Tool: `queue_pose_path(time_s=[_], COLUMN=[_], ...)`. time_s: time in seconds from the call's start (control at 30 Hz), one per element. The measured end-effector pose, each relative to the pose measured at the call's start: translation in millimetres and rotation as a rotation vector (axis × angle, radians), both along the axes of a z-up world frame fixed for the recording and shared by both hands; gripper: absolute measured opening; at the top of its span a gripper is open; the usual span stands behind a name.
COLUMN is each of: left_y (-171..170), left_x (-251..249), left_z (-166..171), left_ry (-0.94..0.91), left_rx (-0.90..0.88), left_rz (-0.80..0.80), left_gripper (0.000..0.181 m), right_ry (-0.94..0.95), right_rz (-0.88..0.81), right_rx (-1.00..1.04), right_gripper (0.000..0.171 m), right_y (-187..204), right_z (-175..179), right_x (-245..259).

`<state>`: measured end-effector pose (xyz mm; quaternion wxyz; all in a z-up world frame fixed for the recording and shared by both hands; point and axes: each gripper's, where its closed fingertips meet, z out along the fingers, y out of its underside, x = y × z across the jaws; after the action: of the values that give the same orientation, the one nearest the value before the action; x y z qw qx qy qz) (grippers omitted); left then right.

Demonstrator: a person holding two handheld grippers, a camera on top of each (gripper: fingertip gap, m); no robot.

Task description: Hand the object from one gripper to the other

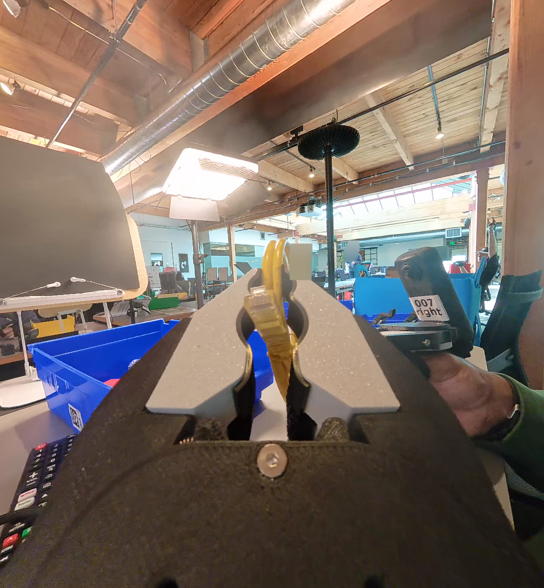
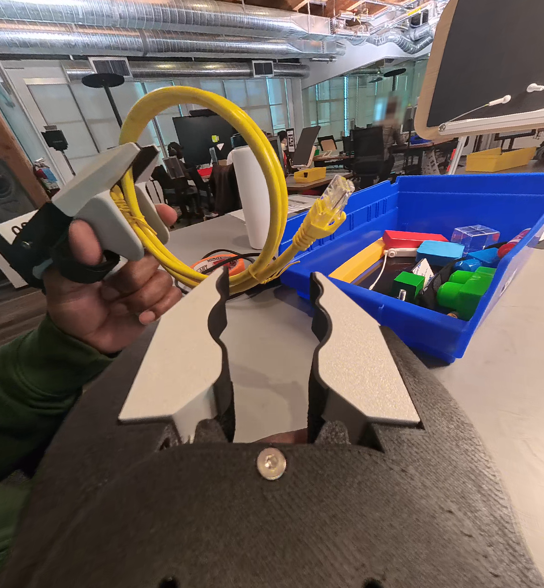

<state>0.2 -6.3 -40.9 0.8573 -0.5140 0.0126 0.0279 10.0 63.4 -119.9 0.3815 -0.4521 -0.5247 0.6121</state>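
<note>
Midway through handover: left gripper (image 2: 137,168) clamped on coiled yellow cable (image 2: 265,165) at ten o'clock; right gripper (image 2: 269,286) gaping, empty, just below the coil. Transfer pending.

The coiled yellow cable (image 2: 273,178) has a smooth, glossy plastic jacket and a clear plastic plug. The blue bin (image 2: 423,331) is shiny plastic. The desk (image 2: 502,397) looks matt grey. The right gripper (image 2: 269,286) has grainy grey fingers.
</note>
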Motion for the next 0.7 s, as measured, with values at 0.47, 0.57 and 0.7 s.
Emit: queue_pose_path(time_s=[0.47,0.57,0.7], left_y=[2.5,3.2,1.7], left_x=[5.6,7.3,7.6], left_z=[-1.2,-1.5,-0.1], left_ry=[0.023,0.038,0.047], left_rx=[-0.012,-0.016,-0.005], left_rz=[-0.016,-0.011,-0.001], left_gripper=[0.011,0.011,0.011], right_ry=[0.002,-0.005,-0.008], right_rz=[0.035,0.024,0.024], right_rx=[-0.049,-0.047,-0.052], right_gripper=[0.051,0.051,0.05], right_y=[-2.6,-0.7,-0.2], right_z=[2.2,0.8,0.5], right_x=[0.6,-0.2,-0.1])
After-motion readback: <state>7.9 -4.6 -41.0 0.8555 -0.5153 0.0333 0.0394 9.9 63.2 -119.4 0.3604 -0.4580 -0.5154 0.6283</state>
